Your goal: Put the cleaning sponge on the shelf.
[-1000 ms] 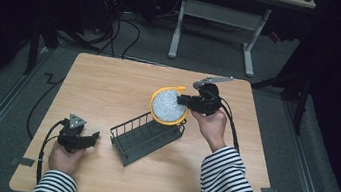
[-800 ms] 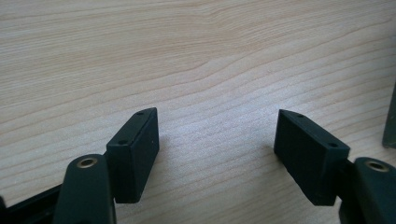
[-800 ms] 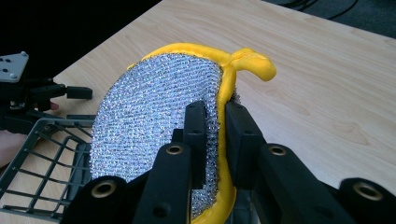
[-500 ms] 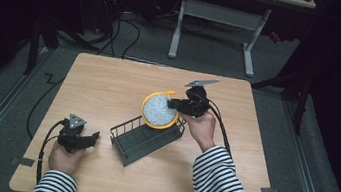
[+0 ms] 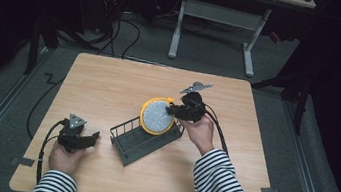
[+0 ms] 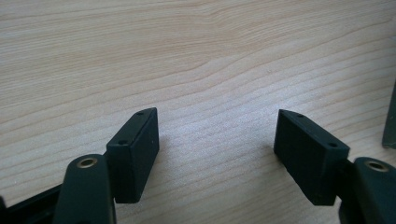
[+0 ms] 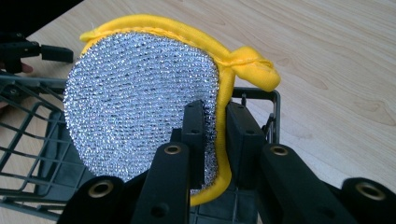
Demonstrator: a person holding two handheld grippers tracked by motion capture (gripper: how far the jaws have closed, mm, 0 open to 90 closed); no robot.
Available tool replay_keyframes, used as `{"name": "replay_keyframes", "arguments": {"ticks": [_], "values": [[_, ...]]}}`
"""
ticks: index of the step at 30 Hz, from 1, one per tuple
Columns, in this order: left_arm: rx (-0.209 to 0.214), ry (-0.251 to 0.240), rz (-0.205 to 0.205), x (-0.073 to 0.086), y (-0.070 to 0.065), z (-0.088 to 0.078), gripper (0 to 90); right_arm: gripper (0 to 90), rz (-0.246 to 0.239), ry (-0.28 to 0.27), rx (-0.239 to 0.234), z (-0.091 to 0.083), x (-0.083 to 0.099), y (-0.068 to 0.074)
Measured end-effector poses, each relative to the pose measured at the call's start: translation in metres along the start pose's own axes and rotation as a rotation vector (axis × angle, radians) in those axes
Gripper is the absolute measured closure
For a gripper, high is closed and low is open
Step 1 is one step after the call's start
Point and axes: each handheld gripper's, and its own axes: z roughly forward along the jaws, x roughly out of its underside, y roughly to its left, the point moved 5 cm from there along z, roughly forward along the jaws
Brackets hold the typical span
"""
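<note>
Dark floor surrounds our pale wooden counter (image 5: 109, 87), with black cables (image 5: 127, 32) trailing across it and the white legs of another desk (image 5: 215, 29) standing beyond the far edge. We see the counter's grain close up in the left gripper view, bare between the jaws apart from a dark edge at the far right of that view.

Near the middle of the counter sits a dark wire basket (image 5: 134, 141), set at a slant to the counter's edges. Its open mesh walls and solid floor show in the right gripper view, where the far rim passes behind the scrubber.

Our right gripper (image 5: 171, 110) holds a round scouring pad (image 5: 156, 117) with a silver mesh face and a yellow cloth border, knotted into a small loop at the top. The pad stands on edge over the basket's right end, its lower part inside the rim. In the right gripper view the jaws are closed on the pad's yellow edge (image 7: 219, 116), one jaw against the silver face and the other behind it.

Our left gripper (image 5: 93, 138) rests low at the counter's near left, just beside the basket's left end, its jaws spread wide with nothing between them.
</note>
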Motion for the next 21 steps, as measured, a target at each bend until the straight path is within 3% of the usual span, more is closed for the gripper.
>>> {"name": "replay_keyframes", "arguments": {"ticks": [11,13,16,21], "values": [[0.000,0.000,0.000,0.000,0.000,0.000,31.5,79.2,-0.026,0.039,-0.003,0.001,0.006,0.002],[0.000,0.000,0.000,0.000,0.000,0.000,31.4,74.6,-0.030,0.033,0.003,0.000,0.009,0.002],[0.002,0.001,-0.001,0.000,0.000,0.000,31.4,60.4,-0.018,0.017,0.026,-0.002,0.011,0.000],[0.000,0.000,0.000,0.000,0.000,0.000,31.5,53.5,0.009,-0.016,0.010,-0.012,0.012,-0.002]]}}
